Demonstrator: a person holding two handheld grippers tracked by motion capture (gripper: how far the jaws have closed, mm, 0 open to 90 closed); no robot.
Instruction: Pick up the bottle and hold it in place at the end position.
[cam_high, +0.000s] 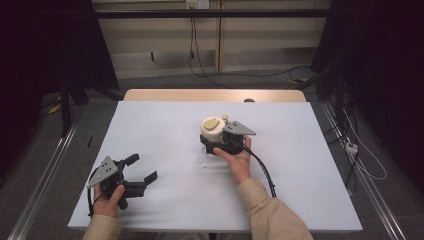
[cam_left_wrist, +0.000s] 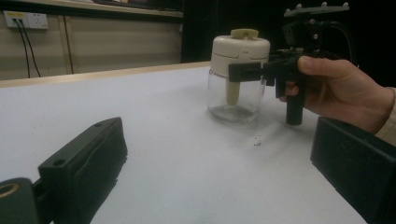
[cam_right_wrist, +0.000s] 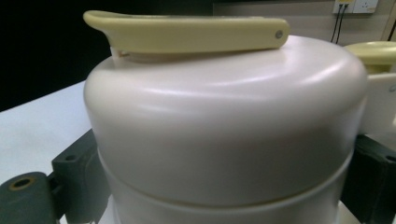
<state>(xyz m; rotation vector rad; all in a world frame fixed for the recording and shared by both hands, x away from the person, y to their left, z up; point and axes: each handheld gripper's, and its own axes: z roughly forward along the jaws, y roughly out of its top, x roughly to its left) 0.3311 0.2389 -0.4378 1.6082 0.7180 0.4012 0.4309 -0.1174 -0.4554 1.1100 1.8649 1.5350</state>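
Cream lid (cam_right_wrist: 224, 135) sits right up against the right gripper's camera, black jaws flanking it on both sides just under the dome, so right gripper (cam_high: 220, 141) is clamped on the lid of the jar (cam_left_wrist: 236, 74). Jar stands upright near table centre on the white table cover (cam_high: 165, 125); glass body below, cream cap on top, with a yellowish flip tab (cam_right_wrist: 187, 32) lying flat across the cap and a yellowish stem (cam_left_wrist: 232, 91) hanging inside the glass. Grip is at lid height, not on the glass, which looks like a setup for twisting or lifting the lid off, or for steadying the jar from the top. Left gripper (cam_high: 137, 172) rests low at the near-left of the table, well apart from the jar, jaws spread wide with nothing between them; probably parked, free to brace the glass body next. Small white speck (cam_left_wrist: 256, 140) on the cover just in front of the jar, can't tell what it is. No brand, label or readable text on jar or lid; wall sockets (cam_left_wrist: 25, 19) behind carry no legible marking either.
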